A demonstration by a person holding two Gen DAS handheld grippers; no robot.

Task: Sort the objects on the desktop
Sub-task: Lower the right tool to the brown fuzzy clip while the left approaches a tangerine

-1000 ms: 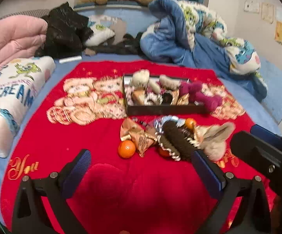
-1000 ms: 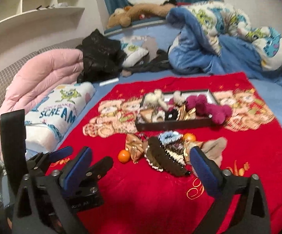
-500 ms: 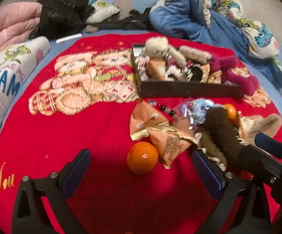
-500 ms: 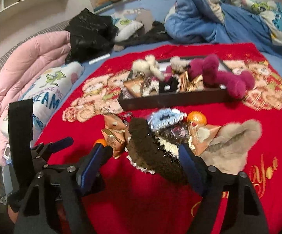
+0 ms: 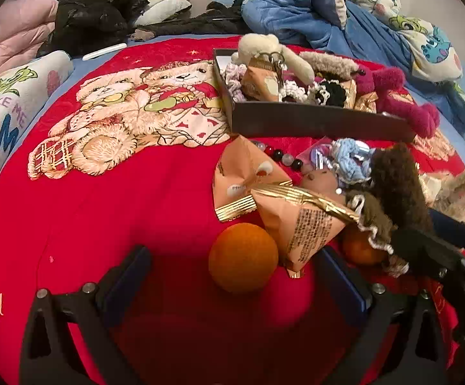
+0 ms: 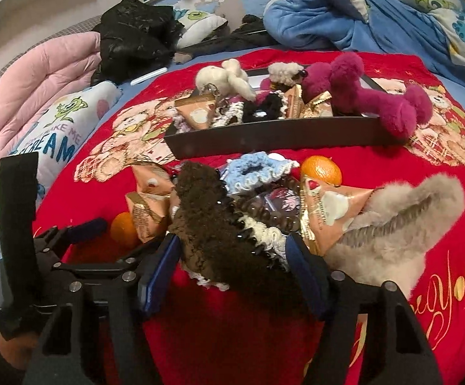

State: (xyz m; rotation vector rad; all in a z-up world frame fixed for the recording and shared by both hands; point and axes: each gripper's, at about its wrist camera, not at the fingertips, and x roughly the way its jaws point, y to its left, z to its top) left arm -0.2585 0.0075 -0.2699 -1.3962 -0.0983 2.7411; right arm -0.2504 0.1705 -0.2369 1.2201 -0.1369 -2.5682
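Note:
On the red blanket (image 5: 120, 224) lies a pile: an orange (image 5: 243, 261), gold-edged snack packets (image 5: 300, 224), a brown fuzzy scrunchie (image 6: 206, 221), a blue scrunchie (image 6: 258, 170) and a grey fur piece (image 6: 393, 231). My left gripper (image 5: 235, 279) is open, low over the blanket, and the orange sits between its fingers, untouched. The jaws of my right gripper (image 6: 232, 272) are closing around the brown scrunchie, which lies between them with the pads close to its sides. Behind the pile, a dark tray (image 6: 264, 141) holds plush toys, scrunchies and packets.
A second orange (image 6: 320, 170) lies by the tray, a third (image 5: 359, 250) under the scrunchie's lace. A magenta plush (image 6: 370, 96) hangs over the tray's right end. A printed pillow (image 6: 49, 141), pink quilt (image 6: 39, 77) and blue duvet (image 5: 312, 6) ring the blanket.
Both grippers have dropped and moved in toward the pile. The orange now lies between the left fingers. The right jaws have narrowed around the brown scrunchie.

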